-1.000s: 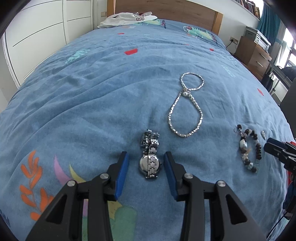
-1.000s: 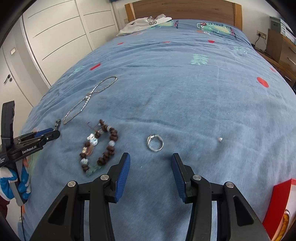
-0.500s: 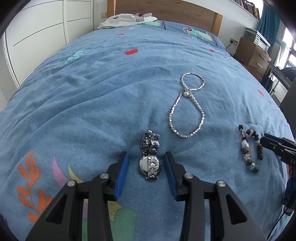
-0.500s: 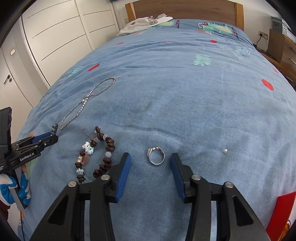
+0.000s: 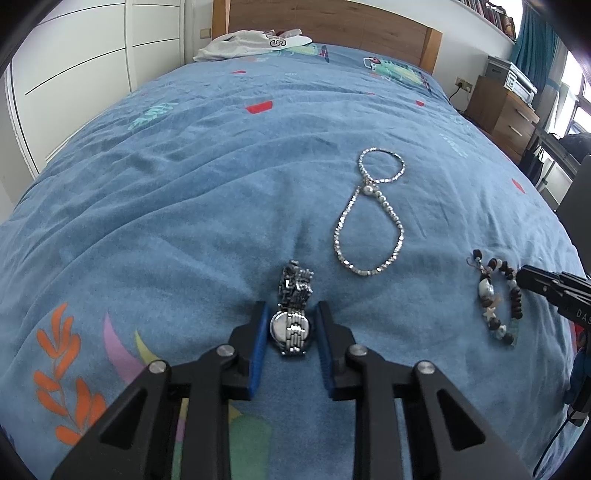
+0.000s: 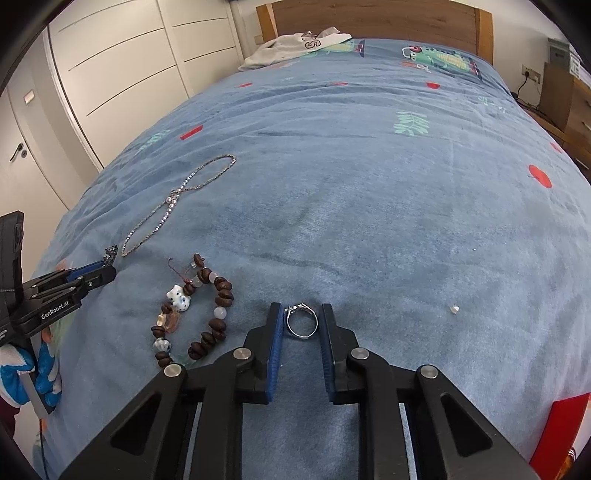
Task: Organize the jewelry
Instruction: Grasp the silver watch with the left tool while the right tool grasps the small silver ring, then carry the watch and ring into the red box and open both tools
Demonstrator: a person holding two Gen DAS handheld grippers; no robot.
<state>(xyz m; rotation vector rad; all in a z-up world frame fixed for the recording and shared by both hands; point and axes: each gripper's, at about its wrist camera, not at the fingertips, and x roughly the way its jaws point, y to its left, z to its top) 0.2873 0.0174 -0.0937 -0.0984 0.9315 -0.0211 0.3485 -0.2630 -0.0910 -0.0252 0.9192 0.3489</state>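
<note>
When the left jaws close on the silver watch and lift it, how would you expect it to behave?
The watch looks like metal, so probably heavy for its size. Its link band lies bunched on the blanket, so it would likely dangle loosely. The polished case may slip against the left gripper.

A blue bedspread (image 5: pixel 184 192) with red patches, leaf prints and an orange frond at the near left covers the bed, wrinkled across its middle. At the far end stands a wooden headboard (image 5: pixel 332 22), and a white garment (image 5: pixel 251 42) lies crumpled against it on the left. White wardrobe doors (image 6: pixel 122 70) line the left wall, with a door handle (image 6: pixel 16 151) nearer the camera. To the right of the bed a wooden dresser (image 5: pixel 506 110) carries a white box-like device (image 5: pixel 511 75), a wall socket (image 5: pixel 463 83) sits beside it, and a teal curtain (image 5: pixel 532 37) hangs behind.
</note>
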